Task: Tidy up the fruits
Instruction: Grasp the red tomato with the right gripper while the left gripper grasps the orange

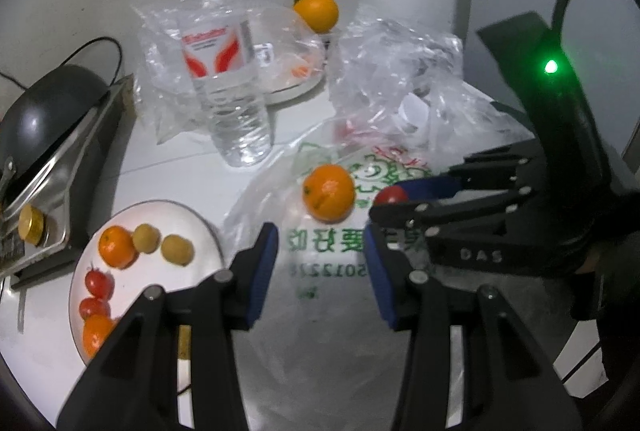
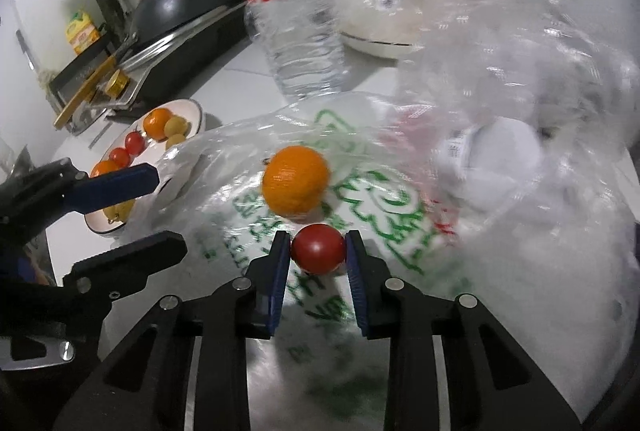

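Right wrist view: right tongs (image 2: 318,255) clamp a tomato (image 2: 318,249) over the white counter (image 2: 256,61); left tongs (image 1: 322,271) gape.

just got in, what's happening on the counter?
The right gripper has its blue pads on either side of a small red tomato on the printed plastic bag, beside a round orange. The left gripper hangs open above the bag. The white plate already holds oranges, tomatoes and yellow-green fruits.
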